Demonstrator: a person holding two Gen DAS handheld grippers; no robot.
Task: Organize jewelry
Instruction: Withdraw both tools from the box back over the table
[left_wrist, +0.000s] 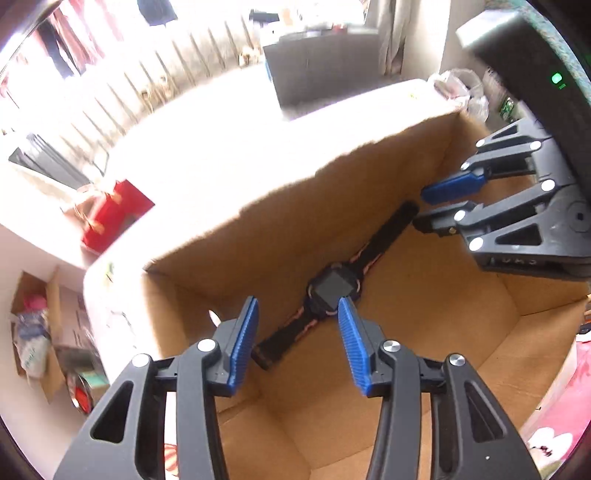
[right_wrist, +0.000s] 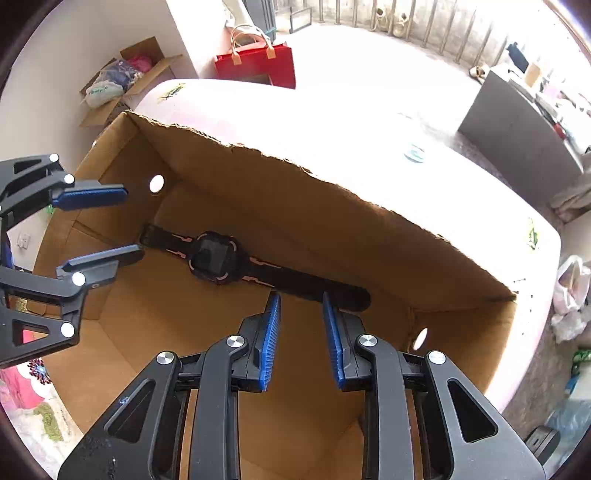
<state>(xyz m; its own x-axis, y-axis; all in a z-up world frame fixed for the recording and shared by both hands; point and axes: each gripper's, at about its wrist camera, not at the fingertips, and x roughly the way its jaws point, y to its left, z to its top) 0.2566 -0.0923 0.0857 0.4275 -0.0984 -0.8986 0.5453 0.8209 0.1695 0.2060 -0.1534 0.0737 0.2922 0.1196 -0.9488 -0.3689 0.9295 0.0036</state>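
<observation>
While both pairs of jaws stand open and hold nothing, the left gripper (left_wrist: 297, 314) hovers over one strap end of the black watch (left_wrist: 334, 290), and the right gripper (right_wrist: 301, 310) is just beside the other strap end. This watch lies flat on the floor of the cardboard box (right_wrist: 332, 229), along its far wall. Outside the box, a red bag (right_wrist: 258, 64) stands on the floor.

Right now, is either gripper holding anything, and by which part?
Nothing held. Left gripper and right gripper are both open; the watch lies flat in the box.
</observation>
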